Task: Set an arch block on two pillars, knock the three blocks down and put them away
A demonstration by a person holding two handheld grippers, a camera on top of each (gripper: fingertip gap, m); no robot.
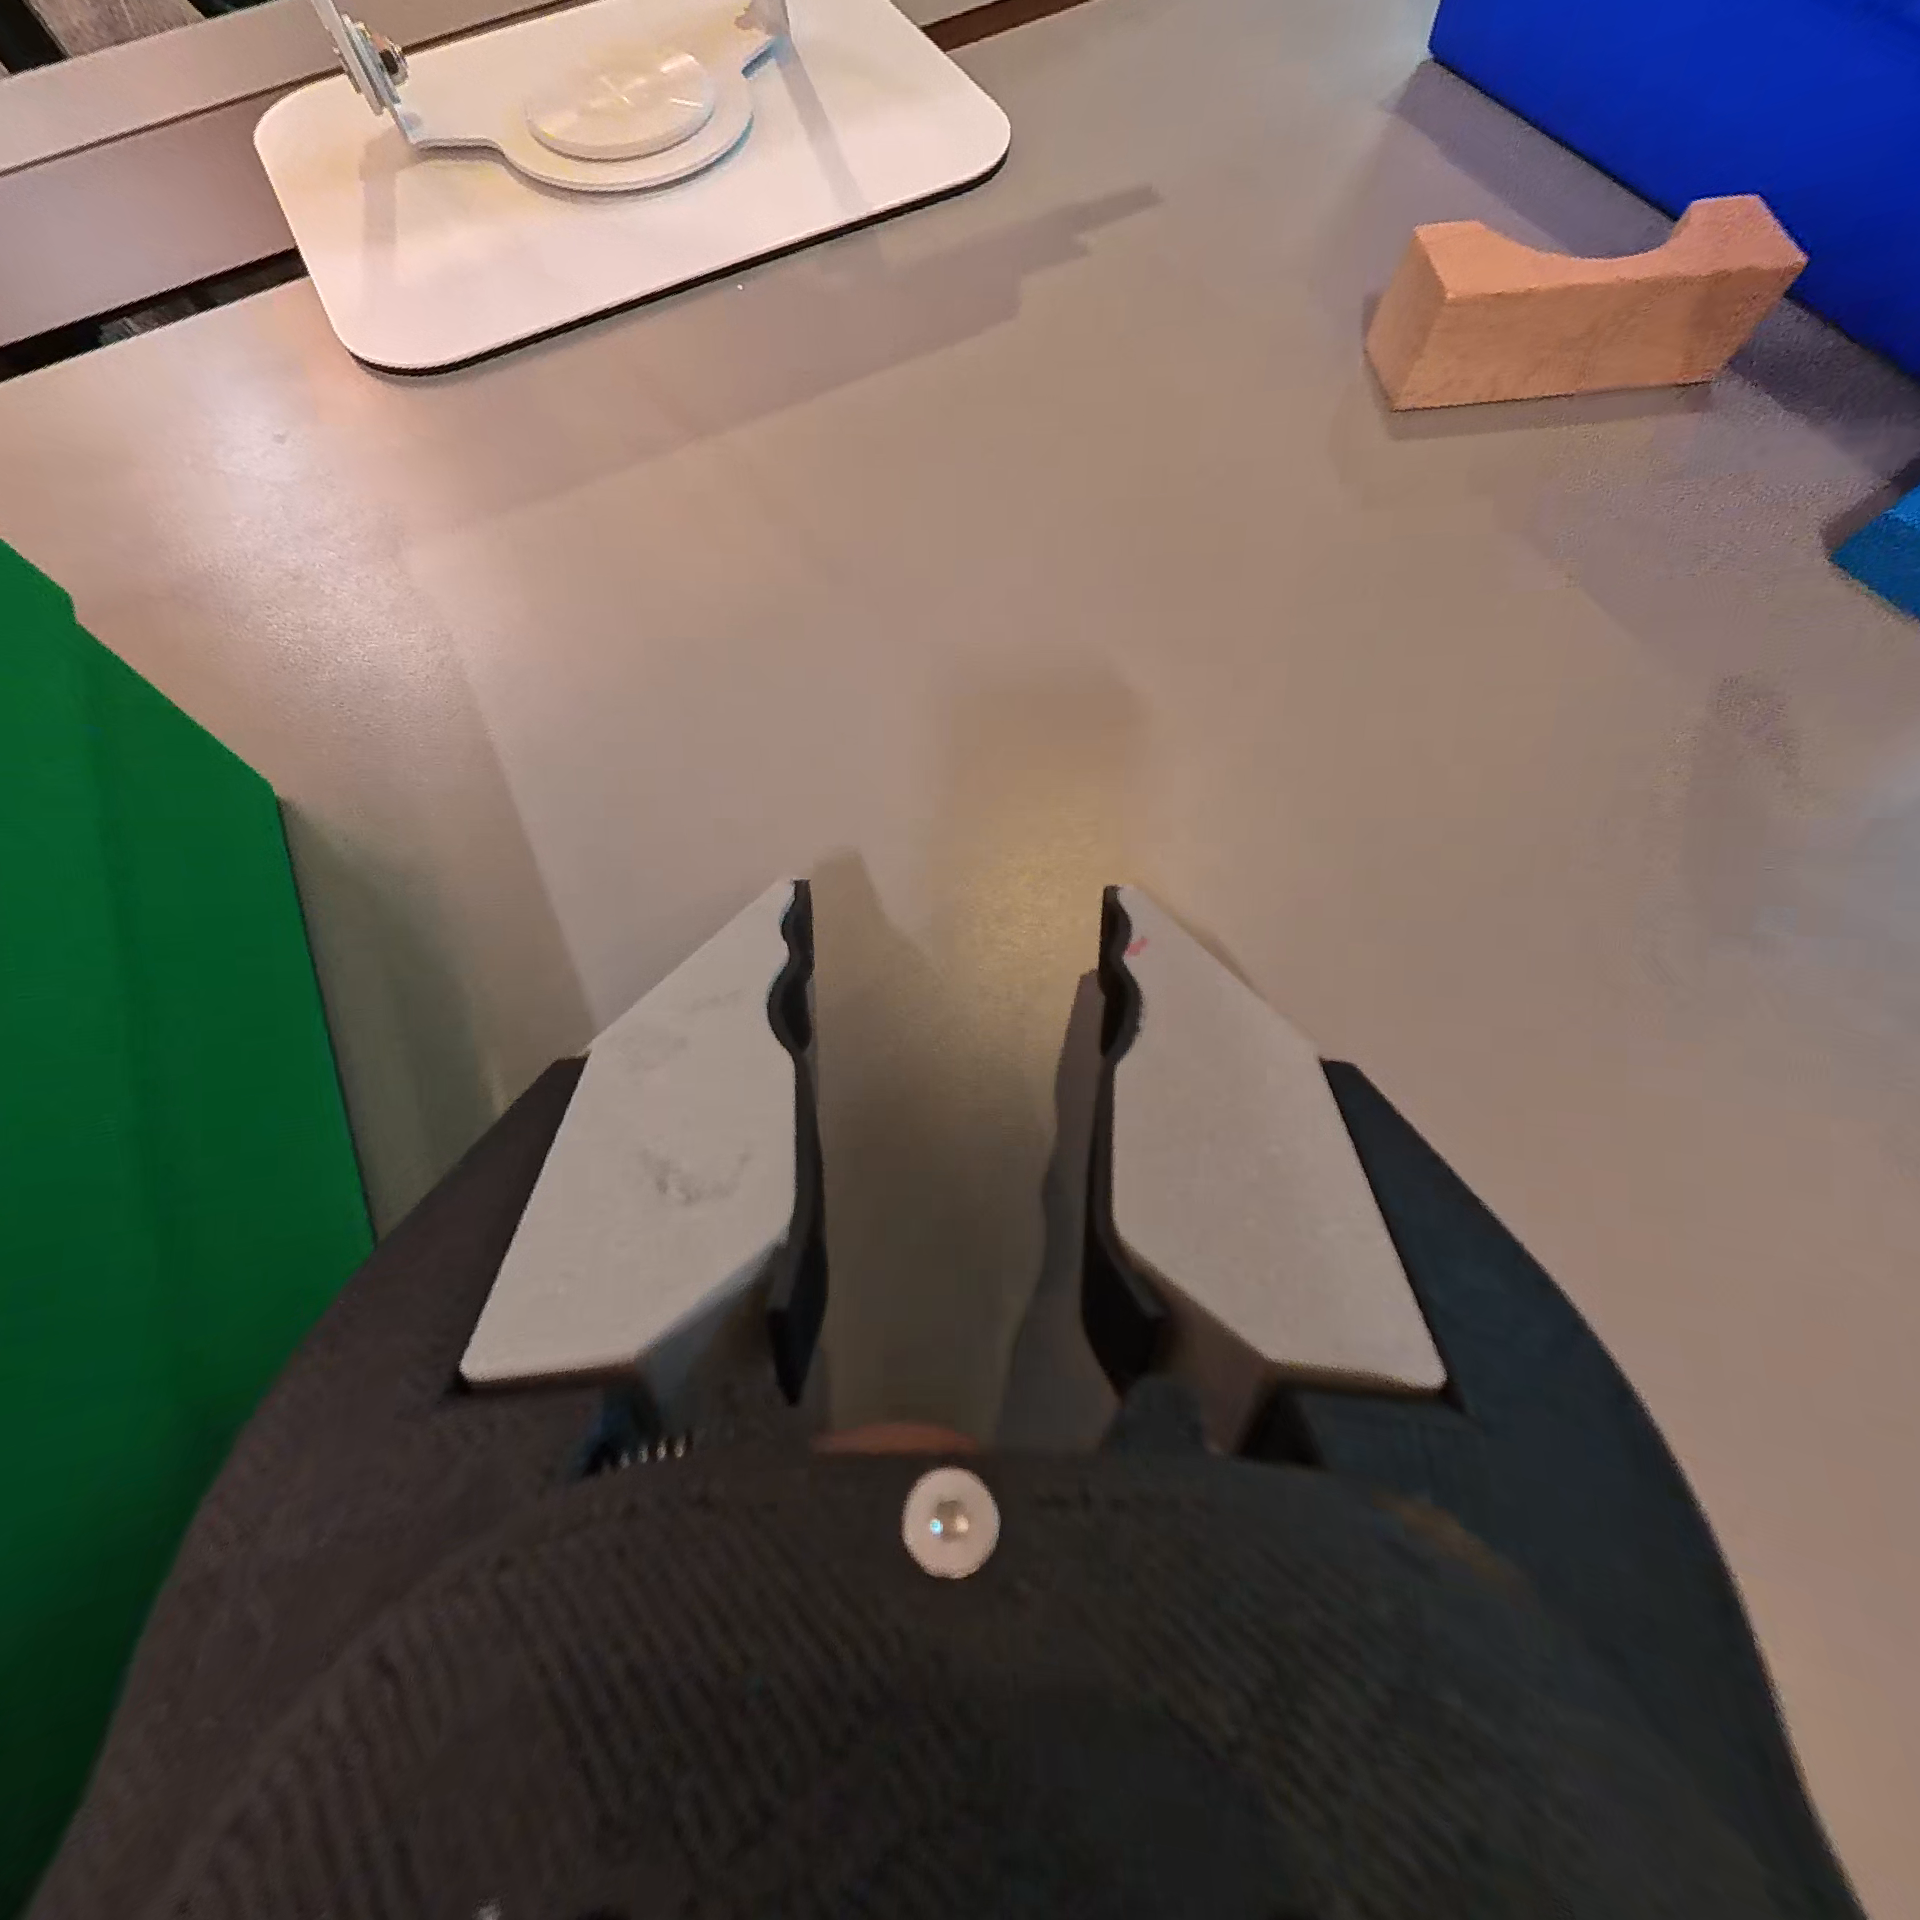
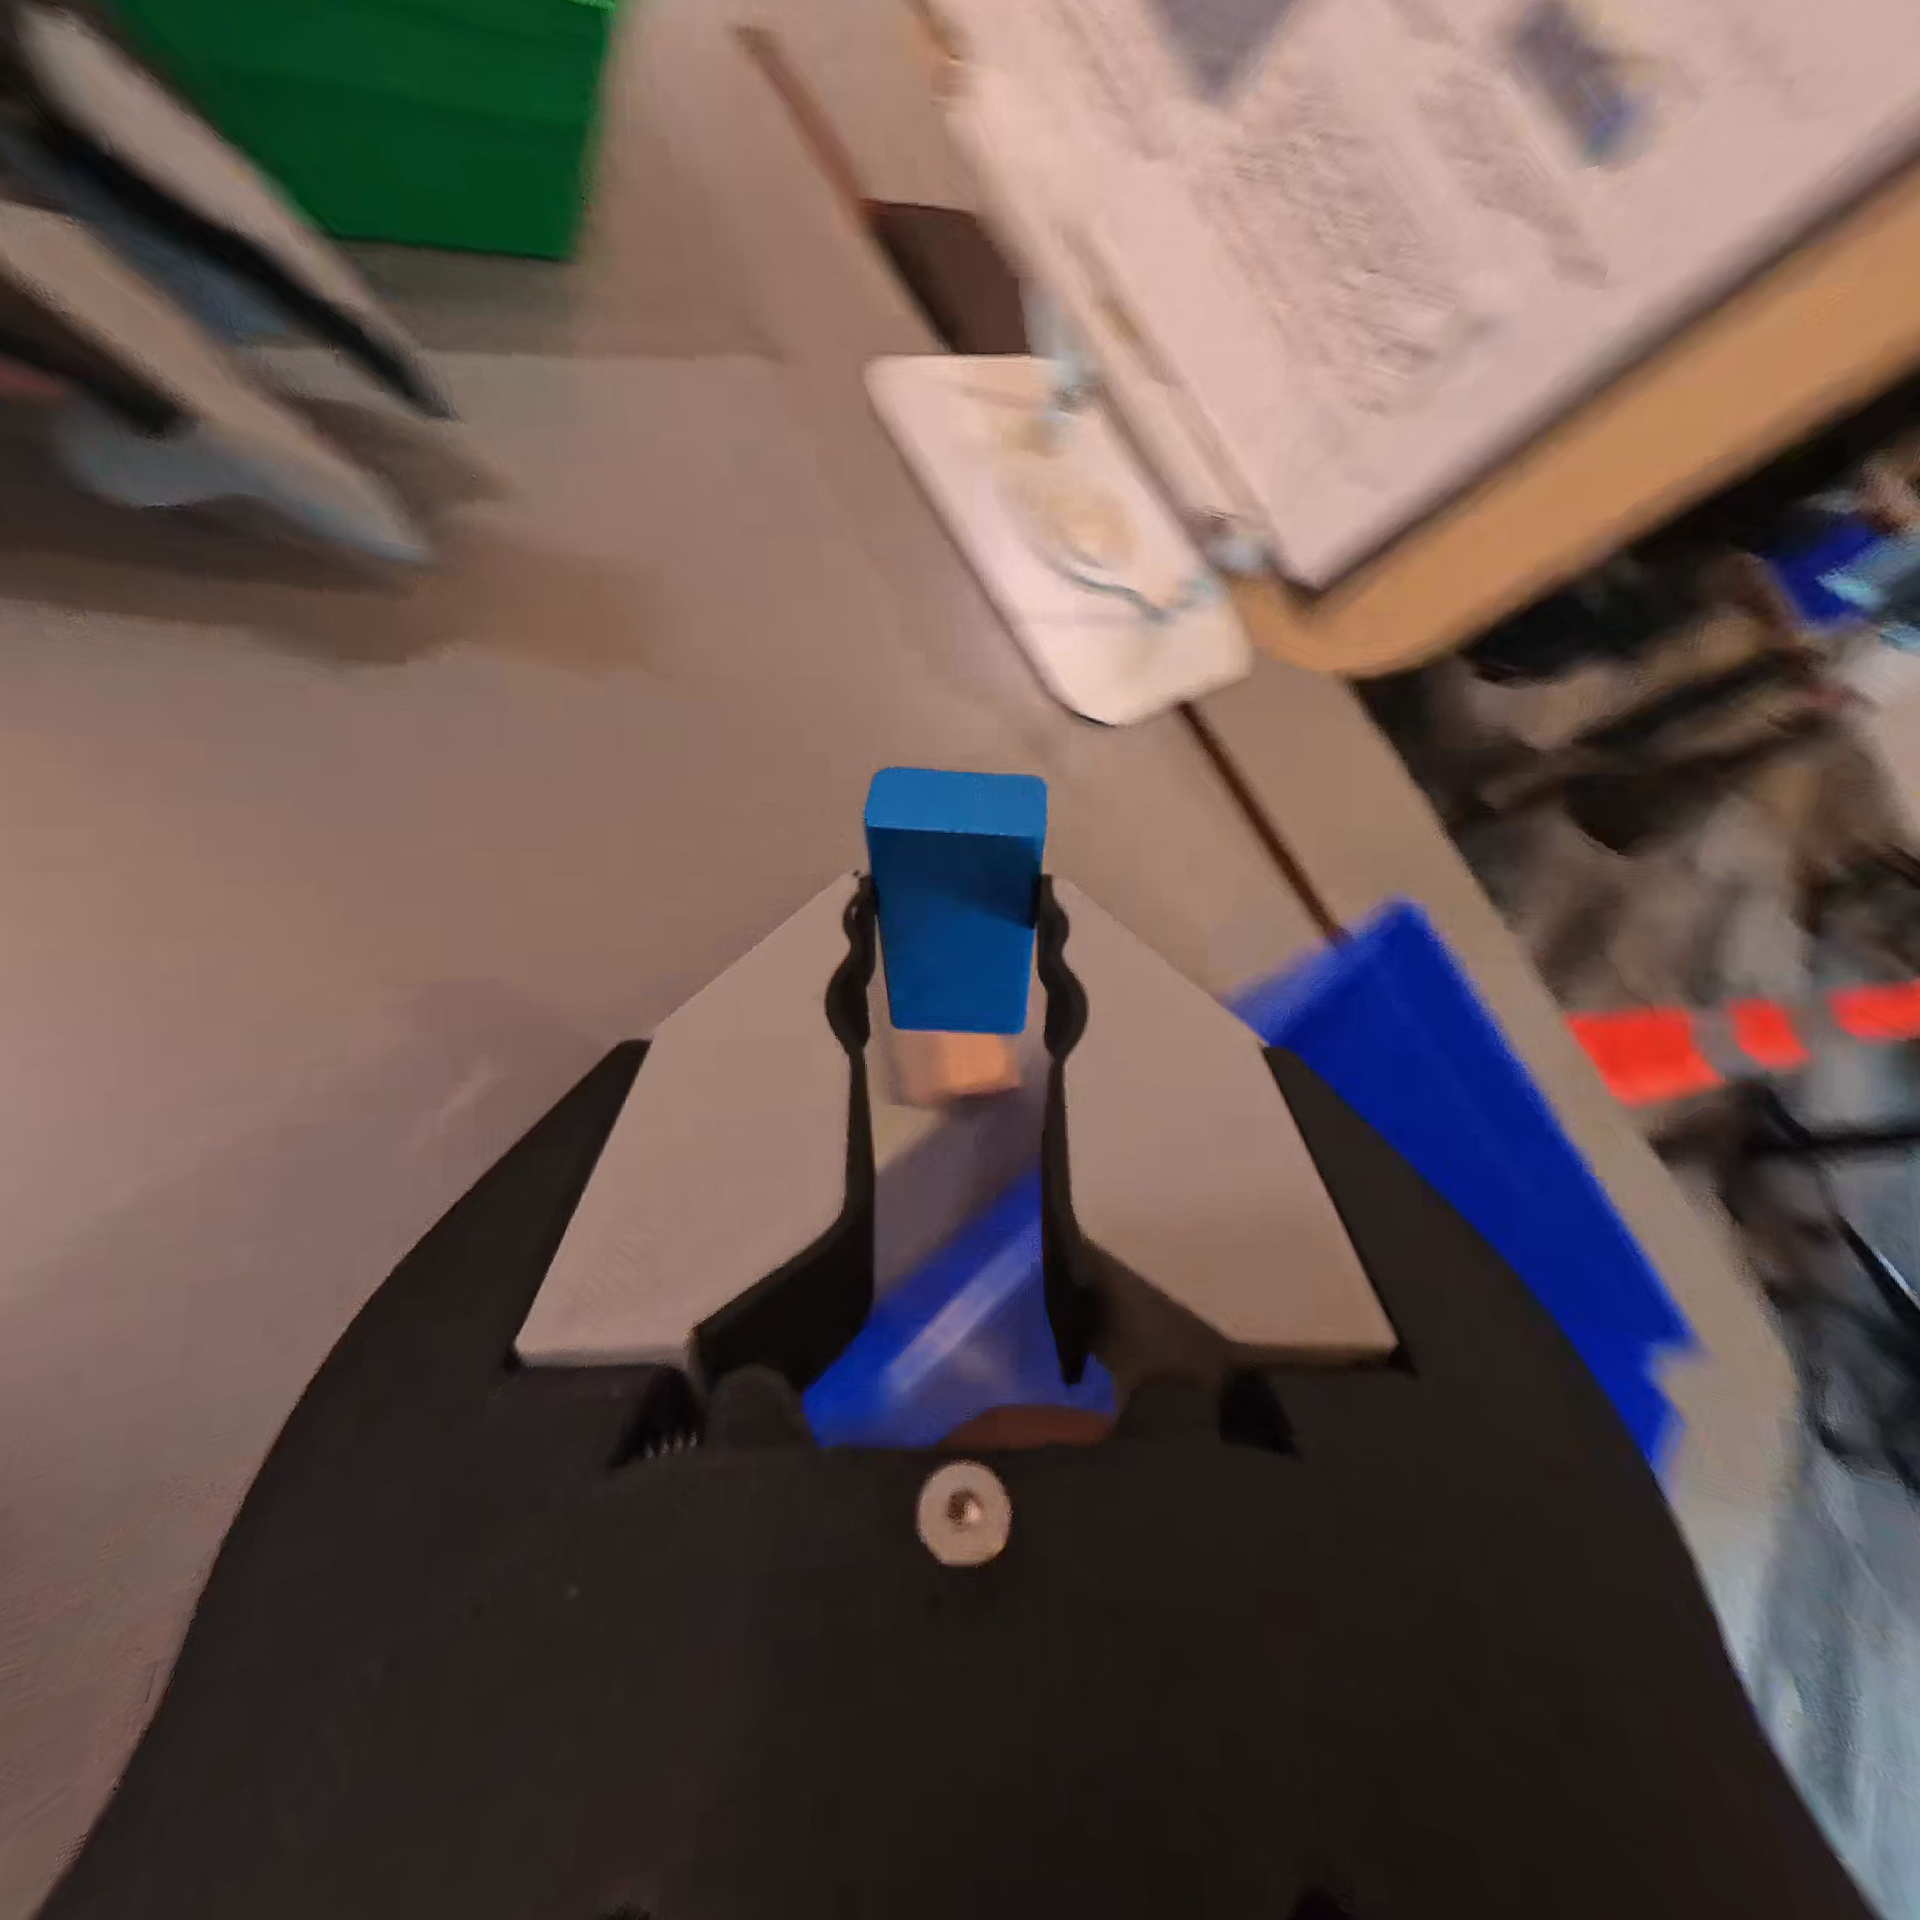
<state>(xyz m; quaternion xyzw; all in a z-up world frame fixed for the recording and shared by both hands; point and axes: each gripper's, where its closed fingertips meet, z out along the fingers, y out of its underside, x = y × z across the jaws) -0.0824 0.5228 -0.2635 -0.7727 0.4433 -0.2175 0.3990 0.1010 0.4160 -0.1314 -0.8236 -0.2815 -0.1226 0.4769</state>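
Note:
My right gripper [image 2: 954,894] is shut on a blue pillar block [image 2: 954,904] and holds it upright above the grey table, over the edge of a blue bin [image 2: 1455,1122]. The view is blurred by motion. A bit of wood [image 2: 951,1065] shows under the block between the fingers. My left gripper [image 1: 956,904] is open and empty over the bare table. The wooden arch block [image 1: 1579,312] lies on its side at the far right of the left wrist view, against the blue bin [image 1: 1683,114]. A blue block corner [image 1: 1886,556] shows at the right edge.
A green bin [image 1: 125,1039] stands at the left of my left gripper and shows far left in the right wrist view [image 2: 395,114]. A white stand base [image 1: 644,177] sits at the table's far edge. A tilted board [image 2: 1455,260] hangs above it. My hands' fingertips stand some 25 cm from each other.

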